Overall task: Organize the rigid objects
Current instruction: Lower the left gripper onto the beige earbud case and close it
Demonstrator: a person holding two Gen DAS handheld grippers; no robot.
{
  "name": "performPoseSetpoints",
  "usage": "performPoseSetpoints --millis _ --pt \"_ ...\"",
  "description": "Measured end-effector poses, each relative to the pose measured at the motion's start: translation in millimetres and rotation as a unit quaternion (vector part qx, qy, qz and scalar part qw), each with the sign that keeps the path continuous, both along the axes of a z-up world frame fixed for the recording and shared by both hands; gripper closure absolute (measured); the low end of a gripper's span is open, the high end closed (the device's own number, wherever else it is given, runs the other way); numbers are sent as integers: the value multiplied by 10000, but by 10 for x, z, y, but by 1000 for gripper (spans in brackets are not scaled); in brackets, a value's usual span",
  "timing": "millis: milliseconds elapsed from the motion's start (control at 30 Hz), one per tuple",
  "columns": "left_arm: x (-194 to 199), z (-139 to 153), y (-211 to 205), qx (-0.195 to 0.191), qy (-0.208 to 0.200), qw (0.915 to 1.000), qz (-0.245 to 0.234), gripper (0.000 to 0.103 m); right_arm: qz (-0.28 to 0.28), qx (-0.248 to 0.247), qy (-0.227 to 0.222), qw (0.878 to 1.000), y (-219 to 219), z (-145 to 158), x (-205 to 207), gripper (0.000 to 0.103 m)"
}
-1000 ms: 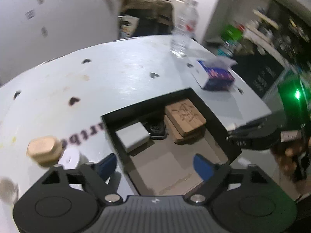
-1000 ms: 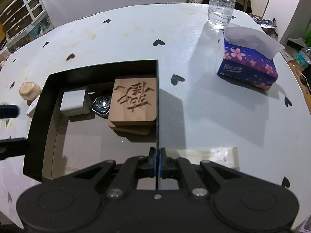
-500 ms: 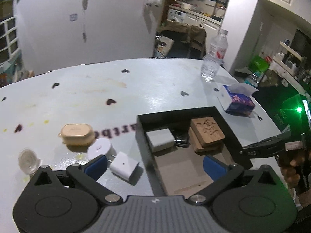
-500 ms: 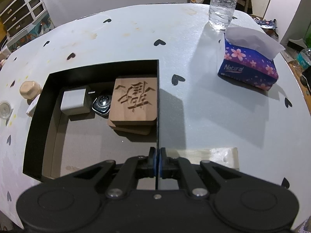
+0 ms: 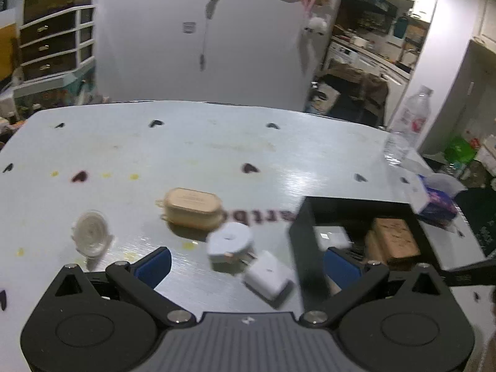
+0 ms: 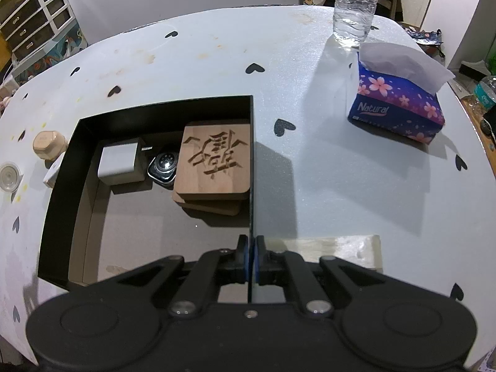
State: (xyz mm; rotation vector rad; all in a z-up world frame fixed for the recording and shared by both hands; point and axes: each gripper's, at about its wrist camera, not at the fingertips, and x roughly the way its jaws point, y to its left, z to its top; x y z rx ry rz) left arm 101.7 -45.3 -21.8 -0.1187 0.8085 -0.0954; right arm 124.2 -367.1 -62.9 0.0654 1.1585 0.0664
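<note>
A pale grey table (image 6: 325, 186) with small dark heart prints carries a black open box (image 6: 62, 192). To the left of the box lie a beige rounded case (image 5: 192, 207), a white round disc (image 5: 229, 241), a white cube charger (image 5: 268, 274) and a clear round lid (image 5: 90, 235). On the right stand a purple flowered tissue box (image 6: 396, 105) and a clear plastic water bottle (image 6: 353, 9).

The pale table top (image 6: 325, 170) with printed black hearts looked smooth with a faint sheen, stained in places. The shallow black box (image 6: 62, 192) had matt card walls and a bare brown cardboard floor. Inside, the square carved coaster (image 6: 214, 161) showed matt wood grain, and the white cube charger (image 6: 119, 162) looked like smooth plastic. The tan rounded case (image 5: 192, 207) seemed matt plastic, the clear round lid (image 5: 90, 235) glossy. The clear water bottle (image 6: 355, 9) was shiny plastic; soft paper rose from the purple flowered tissue box (image 6: 396, 105).
</note>
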Motion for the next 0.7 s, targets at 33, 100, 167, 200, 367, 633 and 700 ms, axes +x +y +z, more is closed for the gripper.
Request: performPoseSetpoints --millis 33,100,167,200,367,633,700 --pt "33 -31 32 51 -13 10000 50 0 -4 7 -3 10000 -2 -1 -1 99" --pt "103 -81 79 140 -21 9998 109 0 -20 22 -5 10000 -7 -2 -5 99" --pt "192 -128 127 237 -60 9997 91 0 -32 22 -9 10000 -7 -3 -7 99" --pt "244 -153 144 301 -78 9995 57 0 -35 22 -11 10000 -7 -4 -8 99" --pt "579 -276 213 672 -56 9977 -98 0 -68 60 -6 10000 -19 -7 -8 99" --pt "1060 -462 281 853 68 9955 -396 0 -130 90 8 9999 -26 -8 -5 99" --pt "1155 -528 295 894 164 9948 -462 0 -138 117 10 9998 -35 -11 -5 99"
